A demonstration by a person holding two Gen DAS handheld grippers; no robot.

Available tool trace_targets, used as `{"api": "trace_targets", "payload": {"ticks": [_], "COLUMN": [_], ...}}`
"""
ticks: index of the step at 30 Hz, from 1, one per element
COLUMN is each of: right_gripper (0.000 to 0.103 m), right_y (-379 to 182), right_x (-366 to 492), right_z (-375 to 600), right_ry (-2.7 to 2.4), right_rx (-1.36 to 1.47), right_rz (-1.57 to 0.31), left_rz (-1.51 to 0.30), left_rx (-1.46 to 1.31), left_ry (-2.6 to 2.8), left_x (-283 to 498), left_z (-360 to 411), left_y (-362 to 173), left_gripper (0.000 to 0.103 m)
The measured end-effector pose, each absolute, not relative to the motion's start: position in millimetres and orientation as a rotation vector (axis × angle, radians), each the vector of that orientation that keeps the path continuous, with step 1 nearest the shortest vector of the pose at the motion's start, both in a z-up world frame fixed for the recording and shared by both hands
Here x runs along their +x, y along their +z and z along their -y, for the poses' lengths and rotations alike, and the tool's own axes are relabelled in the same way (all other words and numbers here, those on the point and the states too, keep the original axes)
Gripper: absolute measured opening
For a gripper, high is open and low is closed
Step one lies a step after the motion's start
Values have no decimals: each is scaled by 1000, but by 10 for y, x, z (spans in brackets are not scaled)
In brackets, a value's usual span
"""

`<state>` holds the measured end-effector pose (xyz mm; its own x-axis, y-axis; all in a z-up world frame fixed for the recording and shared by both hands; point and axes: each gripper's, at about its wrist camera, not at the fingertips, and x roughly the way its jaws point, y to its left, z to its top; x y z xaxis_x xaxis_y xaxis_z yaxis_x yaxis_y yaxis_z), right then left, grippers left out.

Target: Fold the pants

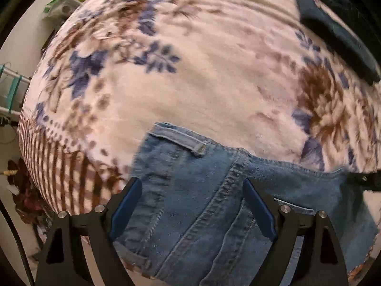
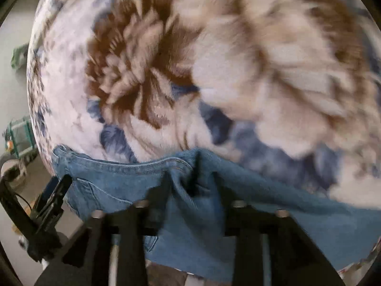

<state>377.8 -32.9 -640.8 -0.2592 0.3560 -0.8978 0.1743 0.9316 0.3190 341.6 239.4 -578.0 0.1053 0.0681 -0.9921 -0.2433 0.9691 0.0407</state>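
Note:
Blue denim pants lie on a floral fleece blanket, waistband and belt loop toward the blanket's middle. My left gripper points straight down over the waistband, jaws wide open, blue pads clear of the cloth. In the blurred right wrist view the pants run along the lower edge. My right gripper stands open, with a bunched fold of denim between its dark fingers and no pad pressing on it. The left gripper shows at that view's left, and part of the right gripper at the left wrist view's right edge.
A dark folded cloth lies at the blanket's far right. Off the bed's left edge are a green box, a teal rack and clutter on the pale floor.

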Motion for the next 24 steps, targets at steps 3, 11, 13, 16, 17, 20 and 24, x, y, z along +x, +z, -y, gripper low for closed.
{"api": "trace_targets", "payload": {"ticks": [3,11,13,16,17,20,24], "right_gripper": [55,55,55,51,46,16,6], "right_y": [-6051,-6467,-6640,-6780,-6812,-6812,-6689], "right_x": [3369,1683,1416,1199,1188,1160,1047], "right_z": [615,719,681,672,667,704,806], "right_ry": [7,-213,-256,-282,-295,-353,-367], "right_rx": [473,919,1058,1204,1217,1184,1158], "right_rz": [-1755,-1941,-1951,-1907,-1889,-1864,-1831], "left_rz": [-1438,-1506,-1501,-1505,-1504,-1507,-1445], "left_rx": [-169,-231,-258,-359,-395,-472,-499], "left_ry": [254,352,373,363,361,371,402], "left_x": [3291,2804,2708,2643,2643,2685,2673], "left_z": [-2603,-2835,-2917,-3011,-3042,-3127,-3239], "left_y": [-5664,-5701,-5720,-5831,-5876,-6038,-5935], "left_gripper": [86,86,86,81,72,44,15]}}
